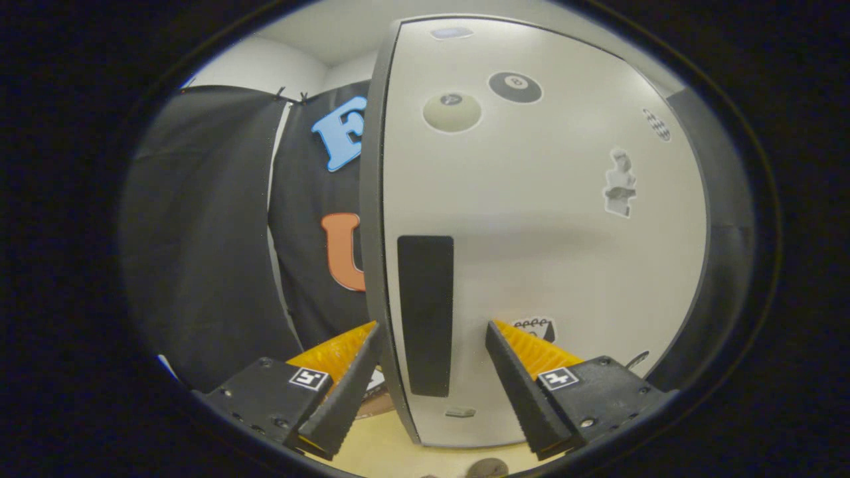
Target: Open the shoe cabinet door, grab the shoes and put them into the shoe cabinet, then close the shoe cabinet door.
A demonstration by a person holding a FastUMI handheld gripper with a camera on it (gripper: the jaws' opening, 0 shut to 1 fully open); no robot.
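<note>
Your gripper (431, 328) faces the shoe cabinet door (544, 219), fingers spread wide apart, nothing clamped. The door's left edge (373, 219) and the dark vertical handle strip (425, 315) sit between the two fingers, just ahead of the tips. The left finger lies outside the door edge, the right finger over the door's pale face, beside a small sticker (535, 328). Whether either finger touches the panel, you cannot tell from here.

Door looks shut or nearly so; which, unclear. Shoes are not to be placed from this view. Judged step: opening the door, at the start of the task.

To do it well: keep the edge centred between the fingers, push in a little deeper so both pads overlap the edge, then close firmly. Pull along the door's swing arc, not straight back, or the grip may slip off. Watch the stickers higher on the face (452, 111); they offer no hold.
</note>
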